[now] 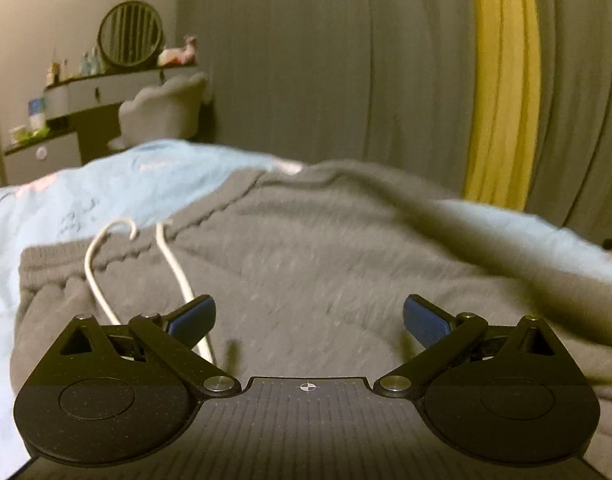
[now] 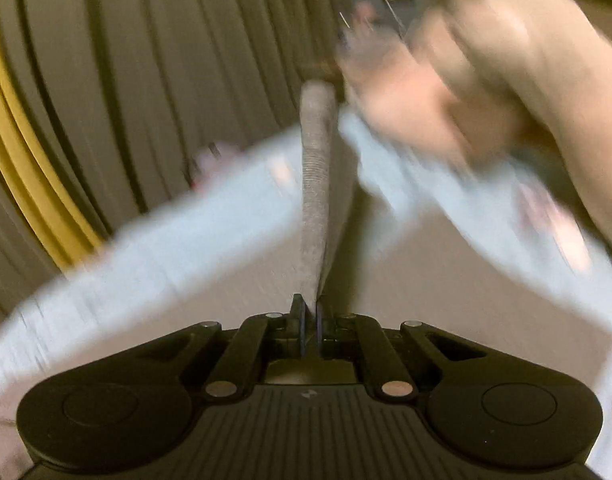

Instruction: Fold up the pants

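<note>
Pants pinched in right gripper (left gripper spread above them)

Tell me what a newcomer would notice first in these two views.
Grey pants spread across the blue bedding, white drawstring looping near the waistband. The left tool hangs open over them. The right tool is shut on a ribbed grey cuff, the view blurred.

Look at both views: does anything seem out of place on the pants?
Yes. The white drawstring lies loose across the grey pants near the waistband, trailing under the open left gripper. The right gripper is shut on a cloth edge.
</note>
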`<state>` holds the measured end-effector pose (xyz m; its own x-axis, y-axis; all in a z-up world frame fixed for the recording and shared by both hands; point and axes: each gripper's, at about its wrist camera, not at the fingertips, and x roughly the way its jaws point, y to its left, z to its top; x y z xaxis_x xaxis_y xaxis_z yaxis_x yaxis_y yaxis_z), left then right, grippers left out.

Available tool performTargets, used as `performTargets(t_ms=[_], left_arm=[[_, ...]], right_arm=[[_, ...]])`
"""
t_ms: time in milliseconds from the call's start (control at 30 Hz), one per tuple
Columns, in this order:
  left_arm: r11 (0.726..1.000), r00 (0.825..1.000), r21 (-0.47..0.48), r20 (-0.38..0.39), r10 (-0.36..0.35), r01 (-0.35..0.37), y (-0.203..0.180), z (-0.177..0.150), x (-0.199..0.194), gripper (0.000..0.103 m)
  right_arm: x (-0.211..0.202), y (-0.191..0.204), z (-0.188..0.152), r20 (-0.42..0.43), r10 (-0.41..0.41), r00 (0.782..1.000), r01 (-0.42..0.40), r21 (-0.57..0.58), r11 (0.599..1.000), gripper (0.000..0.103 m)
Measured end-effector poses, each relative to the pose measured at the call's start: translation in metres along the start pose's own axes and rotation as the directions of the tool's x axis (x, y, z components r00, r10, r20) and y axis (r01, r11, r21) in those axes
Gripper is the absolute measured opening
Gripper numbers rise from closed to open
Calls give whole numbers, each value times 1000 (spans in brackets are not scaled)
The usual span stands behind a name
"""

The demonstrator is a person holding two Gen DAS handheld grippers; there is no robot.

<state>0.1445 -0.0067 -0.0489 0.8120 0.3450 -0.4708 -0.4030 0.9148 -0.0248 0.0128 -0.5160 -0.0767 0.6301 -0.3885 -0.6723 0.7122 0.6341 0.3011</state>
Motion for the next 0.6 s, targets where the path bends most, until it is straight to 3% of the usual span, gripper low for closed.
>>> performTargets(t_ms=[100,133,200,267,300,433,533,600], left_arm=[[997,997,-26,-27,-67,66,5,9,-3,103],[996,995,-42,-49,-82,80,8,14,-2,103],[992,991,-66,-77,-113,108,13,24,2,103],[984,983,-103,-96,-154,144,18,37,7,103],[975,976,-135,-104,-190,175,22,45,12,103],[952,954,-195,-143,-265,236,28,78,48,103],[947,935,-198,-203,-292,253,24,98,86,101],[945,921,-231,-262,-289,230,21,107,117,89]], right_arm=[[27,-37,-26,-144,36,989,-20,106,994,6],[30,-42,-25,-143,59,988,-40,134,990,7],[30,-45,-14,-137,98,986,-74,169,983,20],[29,-49,-7,-106,109,988,-87,194,977,66],[31,-54,-7,-97,104,990,-81,211,974,70],[35,-80,-17,-68,179,982,-147,330,932,69],[35,-91,-20,-47,216,975,-180,400,899,60],[37,-98,-23,-30,227,973,-193,431,882,53]])
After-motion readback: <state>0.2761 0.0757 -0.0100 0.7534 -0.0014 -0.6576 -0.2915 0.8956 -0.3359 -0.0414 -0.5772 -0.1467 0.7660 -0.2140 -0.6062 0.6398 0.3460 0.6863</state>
